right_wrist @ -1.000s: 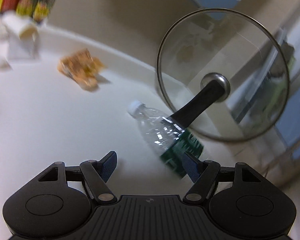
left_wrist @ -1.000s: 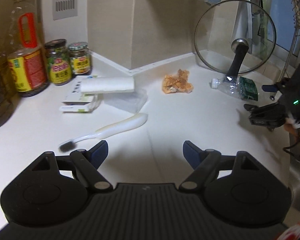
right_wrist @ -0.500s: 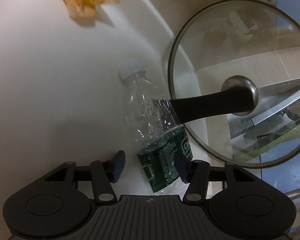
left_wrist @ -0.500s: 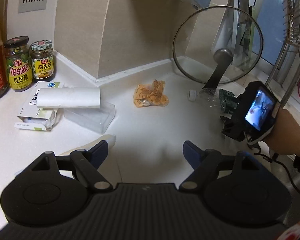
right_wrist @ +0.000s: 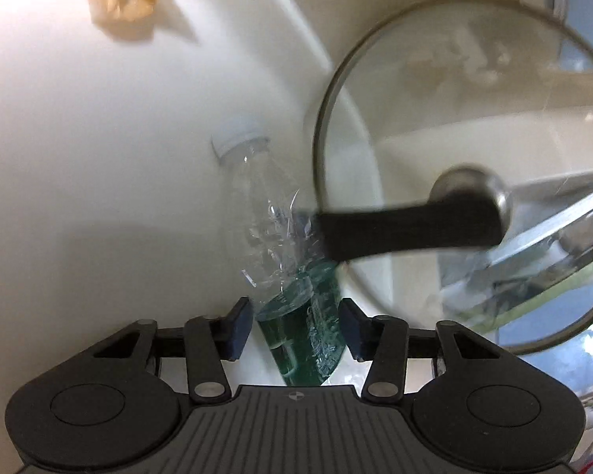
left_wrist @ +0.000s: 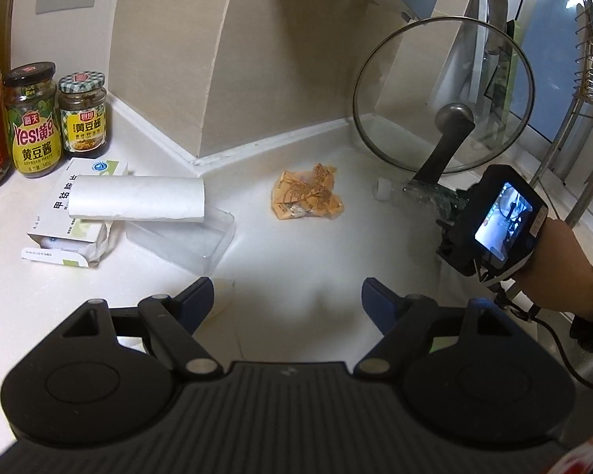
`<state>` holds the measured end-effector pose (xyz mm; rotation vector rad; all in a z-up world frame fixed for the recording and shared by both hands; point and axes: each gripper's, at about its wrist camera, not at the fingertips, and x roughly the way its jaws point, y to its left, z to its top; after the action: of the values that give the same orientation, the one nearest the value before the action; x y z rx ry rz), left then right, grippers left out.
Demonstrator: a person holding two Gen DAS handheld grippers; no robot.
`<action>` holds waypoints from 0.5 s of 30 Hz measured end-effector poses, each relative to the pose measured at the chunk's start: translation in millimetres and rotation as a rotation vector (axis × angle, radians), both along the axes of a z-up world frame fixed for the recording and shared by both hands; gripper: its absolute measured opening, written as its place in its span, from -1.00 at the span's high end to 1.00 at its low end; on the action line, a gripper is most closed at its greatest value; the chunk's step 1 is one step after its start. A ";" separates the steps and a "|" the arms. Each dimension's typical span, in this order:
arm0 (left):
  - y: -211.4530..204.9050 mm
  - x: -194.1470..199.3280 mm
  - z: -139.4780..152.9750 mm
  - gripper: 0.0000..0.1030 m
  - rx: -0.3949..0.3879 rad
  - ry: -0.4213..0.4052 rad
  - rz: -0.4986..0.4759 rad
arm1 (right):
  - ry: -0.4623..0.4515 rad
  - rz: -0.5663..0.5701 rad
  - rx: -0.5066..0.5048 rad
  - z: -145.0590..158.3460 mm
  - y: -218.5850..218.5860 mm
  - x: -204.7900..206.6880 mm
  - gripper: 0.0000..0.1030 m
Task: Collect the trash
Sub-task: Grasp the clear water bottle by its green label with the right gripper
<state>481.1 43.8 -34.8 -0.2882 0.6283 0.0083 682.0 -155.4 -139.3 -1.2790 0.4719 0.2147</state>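
Left wrist view: the left gripper point(left_wrist: 286, 296) stands wide open at the bottom of the frame, with nothing between its jaws. On the counter point(left_wrist: 296, 245), the orange wrapper point(left_wrist: 305, 197) lies in the centre, and the bottle point(left_wrist: 415, 191) lies at the right, partly hidden behind the right gripper point(left_wrist: 448, 221) and under the lid handle point(left_wrist: 440, 154).

Right wrist view: the right gripper point(right_wrist: 296, 330) has just been closing. The bottle's point(right_wrist: 296, 316) green label end is between the jaws, but a small gap is visible on each side, so I judge it is not pressed yet. The bottle looks empty, light, thin and easy to crush, also slippery. The label part is the best place to hold. The lid point(right_wrist: 454, 118) leans just beside it and may slide.
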 end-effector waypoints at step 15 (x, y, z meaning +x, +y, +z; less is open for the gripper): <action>10.4 -0.9 -8.6 -0.55 0.038 0.031 0.018 | 0.012 0.022 0.006 0.7 13.9 17.0 0.37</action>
<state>480.2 54.2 -43.4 -0.2571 0.6553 0.0421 699.0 -141.5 -138.6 -1.2778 0.4670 0.2425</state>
